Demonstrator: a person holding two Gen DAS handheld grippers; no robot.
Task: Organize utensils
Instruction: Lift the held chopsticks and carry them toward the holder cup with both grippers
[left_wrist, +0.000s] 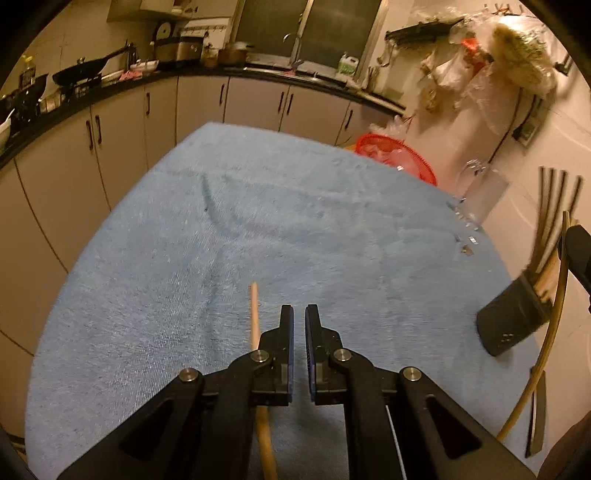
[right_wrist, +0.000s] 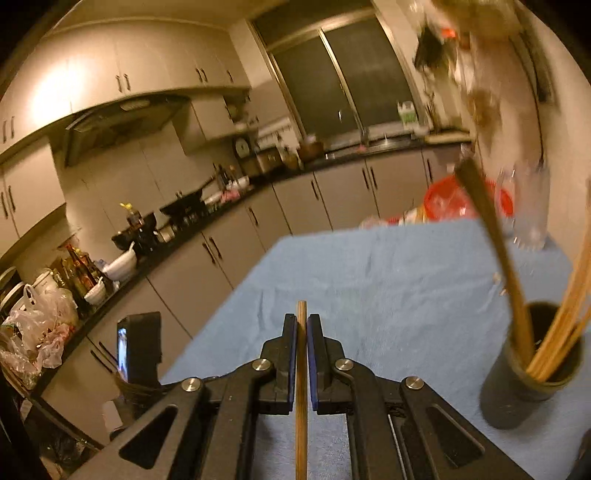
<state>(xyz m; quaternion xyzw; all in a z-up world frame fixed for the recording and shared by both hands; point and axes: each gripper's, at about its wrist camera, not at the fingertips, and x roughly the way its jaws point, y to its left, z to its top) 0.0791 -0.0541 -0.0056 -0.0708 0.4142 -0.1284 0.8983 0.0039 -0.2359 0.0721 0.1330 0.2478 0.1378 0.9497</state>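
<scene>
Black utensil holder (right_wrist: 532, 362), blue towel (right_wrist: 388, 280), red basket (right_wrist: 439, 201)

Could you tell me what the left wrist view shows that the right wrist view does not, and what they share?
Only the left wrist view shows the left claw, nearly closed and empty, over a wooden stick on the blue towel.

Only the right wrist view shows the right claw shut on a chopstick, and a phone on a stand.

Both show the black holder of chopsticks, the red basket and the kitchen counter.
</scene>
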